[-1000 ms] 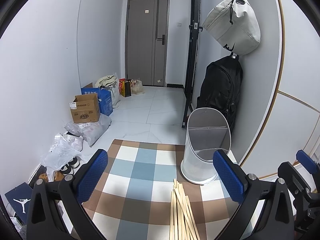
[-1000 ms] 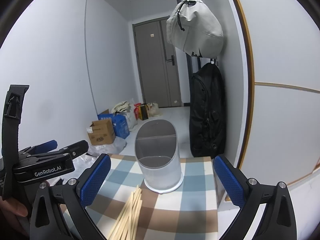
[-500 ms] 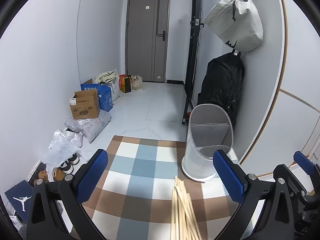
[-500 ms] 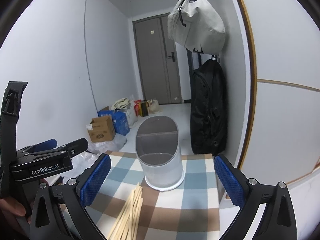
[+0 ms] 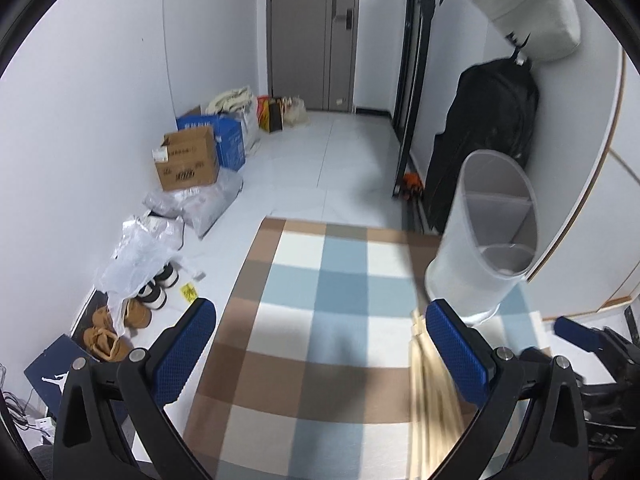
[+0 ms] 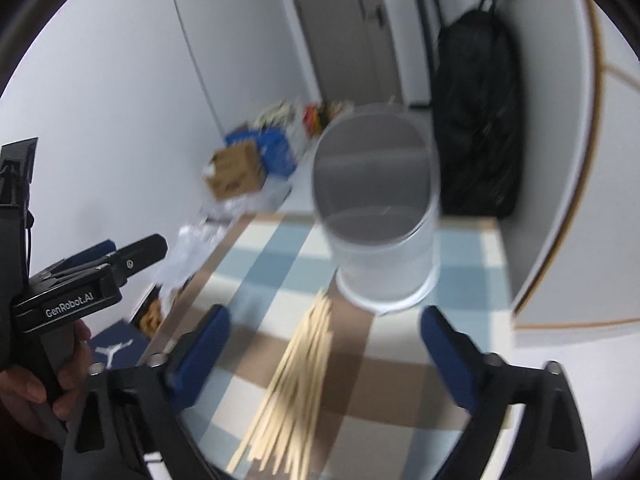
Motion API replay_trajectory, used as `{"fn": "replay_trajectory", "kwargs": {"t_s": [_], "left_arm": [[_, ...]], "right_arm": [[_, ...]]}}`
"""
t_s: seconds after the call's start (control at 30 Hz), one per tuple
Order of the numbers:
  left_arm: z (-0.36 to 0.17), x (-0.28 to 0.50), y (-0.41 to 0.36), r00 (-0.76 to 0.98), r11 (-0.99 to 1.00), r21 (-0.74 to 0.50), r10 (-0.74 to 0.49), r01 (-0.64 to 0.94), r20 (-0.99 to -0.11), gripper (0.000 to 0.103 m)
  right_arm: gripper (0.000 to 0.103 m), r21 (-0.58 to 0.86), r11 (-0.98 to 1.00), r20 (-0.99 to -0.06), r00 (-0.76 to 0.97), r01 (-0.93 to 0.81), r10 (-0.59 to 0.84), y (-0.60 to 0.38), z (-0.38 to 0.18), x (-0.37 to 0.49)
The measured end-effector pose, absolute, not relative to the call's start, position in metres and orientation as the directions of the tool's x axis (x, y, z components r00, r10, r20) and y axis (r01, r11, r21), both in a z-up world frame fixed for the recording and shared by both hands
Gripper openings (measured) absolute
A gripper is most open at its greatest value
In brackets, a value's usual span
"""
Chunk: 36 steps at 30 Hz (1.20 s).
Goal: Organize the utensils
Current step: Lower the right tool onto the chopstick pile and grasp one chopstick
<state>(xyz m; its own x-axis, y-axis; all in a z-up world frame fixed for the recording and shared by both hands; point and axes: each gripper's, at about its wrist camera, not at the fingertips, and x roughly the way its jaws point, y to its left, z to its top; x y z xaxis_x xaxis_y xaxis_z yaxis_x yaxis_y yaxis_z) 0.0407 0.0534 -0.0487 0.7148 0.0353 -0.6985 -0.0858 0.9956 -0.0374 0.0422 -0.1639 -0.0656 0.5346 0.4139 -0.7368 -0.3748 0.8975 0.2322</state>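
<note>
A bundle of pale wooden chopsticks (image 6: 298, 392) lies on the checked cloth (image 6: 460, 276), its far end near a translucent white oval holder (image 6: 380, 216) with an inner divider. In the left wrist view the chopsticks (image 5: 430, 396) lie by the right finger and the holder (image 5: 486, 236) stands at the cloth's far right. My left gripper (image 5: 320, 354) is open and empty above the cloth. My right gripper (image 6: 324, 354) is open and empty above the chopsticks. The left gripper (image 6: 80, 276) also shows at the left of the right wrist view.
The checked cloth (image 5: 312, 304) covers a small table beside a white wall (image 5: 592, 184). A black backpack (image 5: 486, 132) and a grey bag (image 5: 528, 4) hang behind the holder. Boxes (image 5: 188, 164), plastic bags and shoes (image 5: 120, 320) lie on the floor to the left.
Both grippers have tilted down and moved closer to the table. The chopsticks and holder look larger. The left view has swung left. Both grippers stay open.
</note>
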Motion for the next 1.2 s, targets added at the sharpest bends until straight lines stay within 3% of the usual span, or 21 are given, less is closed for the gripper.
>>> {"fn": "replay_trajectory", "kwargs": {"t_s": [0.1,0.17,0.5,0.67,0.8,0.83,1.2], "left_arm": [[-0.056,0.045,0.061,0.684,0.995,-0.033,0.043,-0.098,-0.729,0.102],[-0.058,0.047,0.066,0.669,0.993,-0.044,0.039,-0.107,-0.742,0.102],[-0.066,0.054,0.083,0.634,0.991,-0.051,0.037,-0.12,-0.772,0.102],[-0.07,0.057,0.089,0.619,0.991,-0.049,0.041,-0.127,-0.784,0.102],[-0.072,0.06,0.091,0.613,0.99,-0.056,0.036,-0.13,-0.789,0.102],[-0.072,0.06,0.09,0.611,0.99,-0.056,0.035,-0.13,-0.791,0.102],[-0.074,0.062,0.088,0.611,0.99,-0.05,0.042,-0.133,-0.79,0.102]], "right_arm": [[0.076,0.26,0.881,-0.783,0.448,-0.394,0.431,-0.148,-0.089,0.055],[0.063,0.265,0.879,-0.811,0.401,-0.397,0.426,-0.14,-0.103,0.061],[0.05,0.204,0.88,-0.875,0.323,-0.429,0.361,-0.103,-0.139,0.087],[0.026,0.117,0.89,-0.907,0.317,-0.44,0.276,-0.09,-0.151,0.097],[0.015,0.07,0.89,-0.912,0.332,-0.45,0.24,-0.086,-0.151,0.097],[0.007,0.071,0.892,-0.914,0.33,-0.447,0.238,-0.086,-0.152,0.097],[0.006,0.147,0.898,-0.866,0.384,-0.414,0.319,-0.099,-0.129,0.094]]}}
